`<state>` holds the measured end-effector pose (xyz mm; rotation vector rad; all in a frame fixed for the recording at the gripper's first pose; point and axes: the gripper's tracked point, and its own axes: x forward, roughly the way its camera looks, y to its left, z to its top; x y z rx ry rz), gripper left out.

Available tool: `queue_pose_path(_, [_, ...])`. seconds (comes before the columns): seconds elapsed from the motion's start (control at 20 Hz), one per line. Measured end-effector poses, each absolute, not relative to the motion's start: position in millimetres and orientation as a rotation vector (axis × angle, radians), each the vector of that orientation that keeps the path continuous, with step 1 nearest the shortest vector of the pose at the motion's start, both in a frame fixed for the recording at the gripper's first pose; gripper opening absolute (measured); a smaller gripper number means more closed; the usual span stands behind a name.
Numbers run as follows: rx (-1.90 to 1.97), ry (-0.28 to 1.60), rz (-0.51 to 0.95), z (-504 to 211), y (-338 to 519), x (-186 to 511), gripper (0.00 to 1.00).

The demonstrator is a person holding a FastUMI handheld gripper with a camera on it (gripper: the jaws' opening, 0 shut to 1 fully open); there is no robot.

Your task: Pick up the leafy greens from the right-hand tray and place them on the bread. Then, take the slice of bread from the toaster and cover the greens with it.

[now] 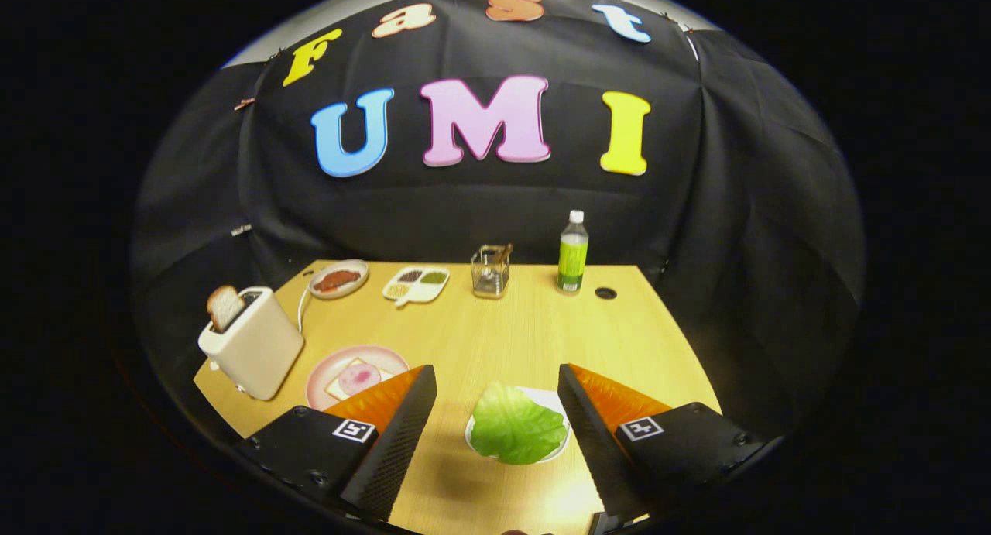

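Two fingers spread wide, and the gripper hangs open above the wooden surface, holding nothing. Right between those fingers lies the leafy green, a crinkled lettuce leaf resting on a small white tray, and neither finger touches it. The leaf covers most of the tray, with only a pale rim peeking out on the far and right side.

Off to the left, just beyond the left finger, there's a pink plate carrying a slice of bread with a round pinkish slice of meat on top. The left finger overlaps the near edge of that plate in the view. Further left stands the cream toaster, tilted by the lens, with the second slice of bread poking up out of its slot. A white cord runs from behind the toaster toward the back of the surface.

Along the far edge, from left to right: a small dish with something reddish-brown in it, a divided white tray holding dark, green and yellowish fillings, a clear square holder with utensils inside, and a bottle with a green label and white cap, standing upright. A dark round cable hole sits just right of the bottle.
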<state>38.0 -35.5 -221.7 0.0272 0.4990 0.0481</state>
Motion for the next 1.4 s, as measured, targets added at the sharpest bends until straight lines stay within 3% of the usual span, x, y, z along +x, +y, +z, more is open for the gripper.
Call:
queue_pose_path(0.6, [-0.049,0.846,0.152,-368,-46,66,0.98])
queue_pose_path(1.05, [-0.101,0.970,0.188,-413,-50,71,0.98])
queue_pose_path(1.3, [-0.095,0.975,0.196,-412,-50,73,0.91])
queue_pose_path(1.35, [-0.096,0.980,0.199,-413,-48,73,0.78])
queue_pose_path(1.4, [-0.102,0.974,0.204,-413,-49,74,0.78])
